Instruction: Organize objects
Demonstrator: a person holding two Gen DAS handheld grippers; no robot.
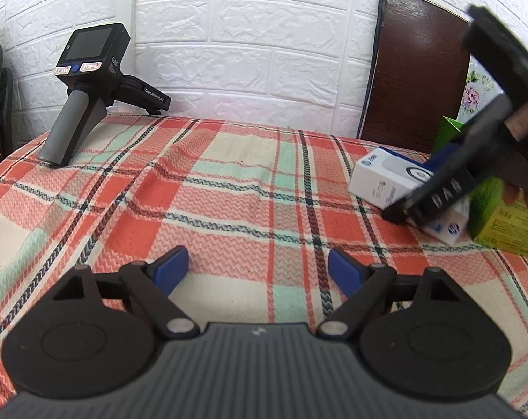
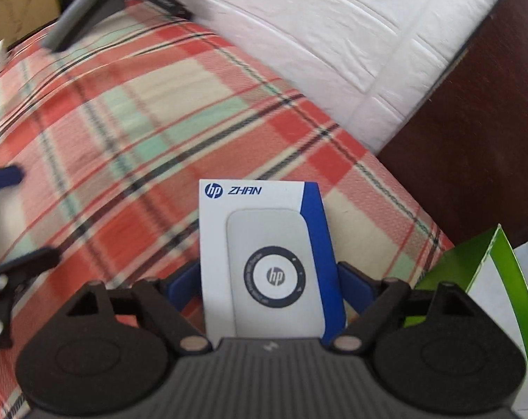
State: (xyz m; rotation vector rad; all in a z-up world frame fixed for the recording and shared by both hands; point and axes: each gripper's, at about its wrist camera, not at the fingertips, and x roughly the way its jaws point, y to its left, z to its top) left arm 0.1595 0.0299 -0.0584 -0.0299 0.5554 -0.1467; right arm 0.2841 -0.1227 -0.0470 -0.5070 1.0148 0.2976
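A white and blue HP box (image 2: pixel 264 258) sits between the blue pads of my right gripper (image 2: pixel 269 288), which is shut on it just above the plaid cloth. In the left wrist view the same box (image 1: pixel 379 178) lies at the far right under the right gripper's black body (image 1: pixel 438 192), next to a green box (image 1: pixel 501 220). My left gripper (image 1: pixel 258 269) is open and empty, low over the plaid cloth (image 1: pixel 229 192), well left of the boxes.
A spare black handheld gripper (image 1: pixel 86 87) stands at the back left of the table. A dark brown chair back (image 1: pixel 414 70) rises behind the table's right side. A white brick wall (image 1: pixel 246 35) is behind. A green box flap (image 2: pixel 480 272) is right of my right gripper.
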